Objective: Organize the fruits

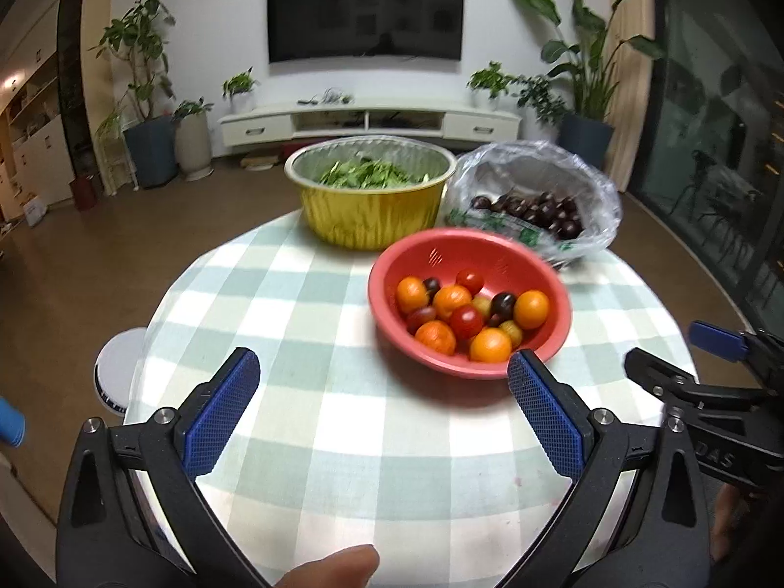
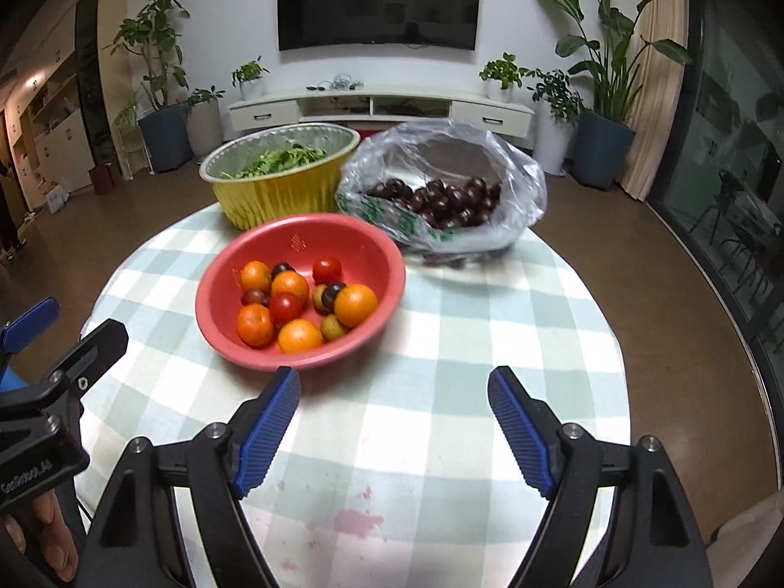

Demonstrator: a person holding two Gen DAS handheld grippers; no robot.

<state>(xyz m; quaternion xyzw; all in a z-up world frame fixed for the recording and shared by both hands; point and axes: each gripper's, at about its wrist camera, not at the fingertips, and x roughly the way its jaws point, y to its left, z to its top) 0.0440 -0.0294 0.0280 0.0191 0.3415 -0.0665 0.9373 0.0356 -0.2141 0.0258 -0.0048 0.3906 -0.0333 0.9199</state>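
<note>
A red bowl (image 1: 392, 264) (image 2: 362, 245) on the round checked table holds several mixed fruits: oranges (image 1: 491, 344) (image 2: 355, 305), red tomatoes (image 1: 466, 321) (image 2: 285, 308) and dark plums (image 1: 503, 304) (image 2: 333, 292). Behind it, a clear plastic bag (image 1: 578, 171) (image 2: 519, 171) holds several dark plums (image 1: 534, 210) (image 2: 441, 201). My left gripper (image 1: 383, 406) is open and empty, hovering over the table in front of the bowl. My right gripper (image 2: 394, 421) is open and empty, in front of and right of the bowl. Each gripper shows at the edge of the other's view.
A yellow foil bowl (image 1: 372, 215) (image 2: 274, 196) of green leaves stands at the back of the table (image 1: 294, 294) (image 2: 465, 333). A white stool (image 1: 117, 367) stands left of the table. Pink stains (image 2: 357, 524) mark the cloth near the front edge.
</note>
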